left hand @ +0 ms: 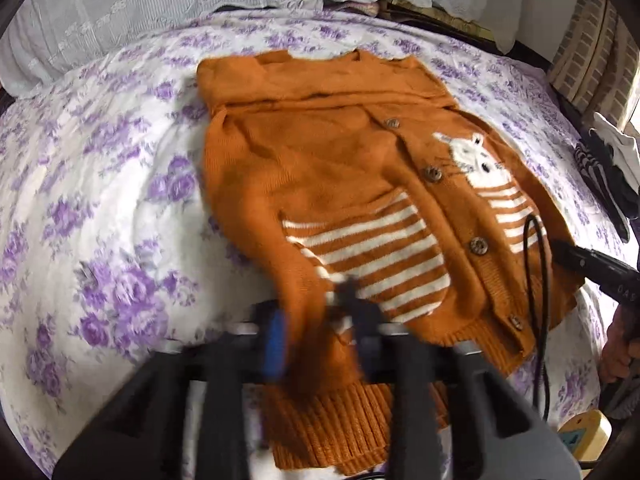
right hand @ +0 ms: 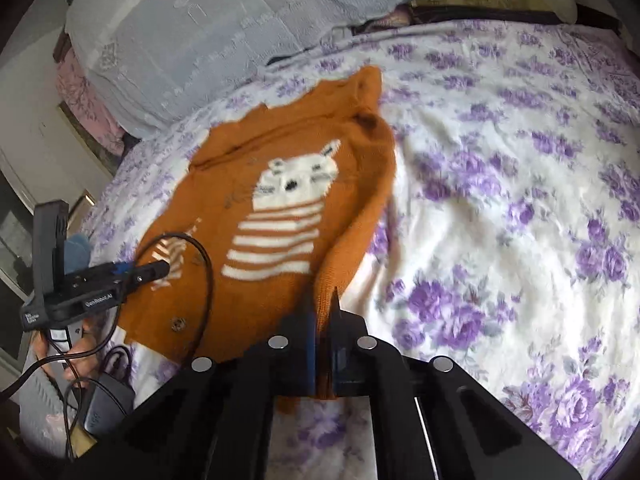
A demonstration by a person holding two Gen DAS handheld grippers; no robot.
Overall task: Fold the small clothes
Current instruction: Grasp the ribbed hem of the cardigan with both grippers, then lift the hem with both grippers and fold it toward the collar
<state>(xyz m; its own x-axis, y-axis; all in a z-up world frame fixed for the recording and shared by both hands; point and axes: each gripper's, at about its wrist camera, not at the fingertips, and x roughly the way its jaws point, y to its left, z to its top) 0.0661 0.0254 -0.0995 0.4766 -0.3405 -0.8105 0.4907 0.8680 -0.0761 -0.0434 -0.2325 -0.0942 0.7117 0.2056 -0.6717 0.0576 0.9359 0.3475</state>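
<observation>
1. The orange knit cardigan (left hand: 340,184) sprawls mid-frame across the floral bedsheet (left hand: 100,200).
2. Left gripper (left hand: 316,320) pinches its hem edge, bottom centre.
3. Right gripper (right hand: 322,320) clamps the opposite side edge.
4. Soft, floppy, light knit; best held at the ribbed hem.

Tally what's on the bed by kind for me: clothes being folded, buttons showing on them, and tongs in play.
Orange cat cardigan: 1
Buttons showing on it: 5, the first at
Tongs: 2, left tongs and right tongs, each pinching the cardigan
Floral bedsheet: 1
Total: 9
</observation>
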